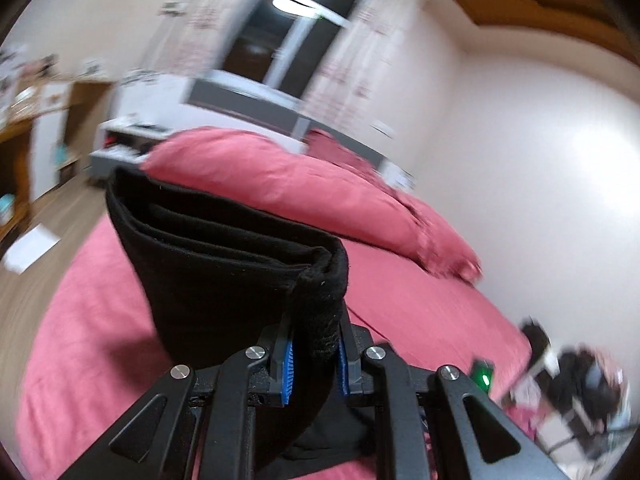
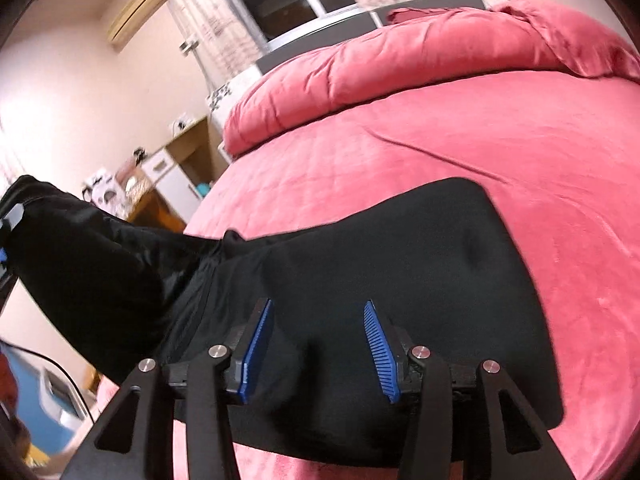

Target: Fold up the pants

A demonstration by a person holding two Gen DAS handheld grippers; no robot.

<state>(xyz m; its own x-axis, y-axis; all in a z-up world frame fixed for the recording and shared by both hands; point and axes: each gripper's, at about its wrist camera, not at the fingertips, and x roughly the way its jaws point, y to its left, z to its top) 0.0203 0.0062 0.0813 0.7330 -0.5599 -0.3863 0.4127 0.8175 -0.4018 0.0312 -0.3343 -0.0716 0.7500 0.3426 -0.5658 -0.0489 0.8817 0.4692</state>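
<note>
Left wrist view: blurred room, sharp only close to the camera.
Left hand-held gripper (image 1: 316, 354): jaws drawn narrow, blue pads (image 1: 289, 372) pressing from both sides on a rolled black hem.
Pants (image 1: 224, 272): black cloth, several layers stacked together, rising out of the jaws and standing clear above the bed; the layered edge runs up and to the left (three or four folds show along it).
Bed (image 1: 92, 320): pink-red cover, filling the lower left and middle of the view beneath the lifted cloth.
Duvet (image 1: 280, 184): same pink-red, bunched in a long heap toward the head end of the bed, beyond the pants.
Window (image 1: 288, 36): dark panes behind the head end, pale curtains on each side.

Right wrist view: steadier, looking down across the bed.
Right hand-held gripper (image 2: 318, 350): jaws standing well apart, blue pads (image 2: 378, 350) bare, nothing pinched between them.
Pants (image 2: 400, 264): the broad part lies flat on the bed under and beyond the open jaws, toward the near edge; one end climbs off the bed to the left edge of the view.
Left hand-held gripper (image 2: 6, 236): only a sliver shows (a bit of blue and grey), at the raised end of the cloth.
Bed (image 2: 540, 168): cover lightly creased, free of cloth on its right side.
Duvet (image 2: 400, 60): heaped along the far end.
</note>
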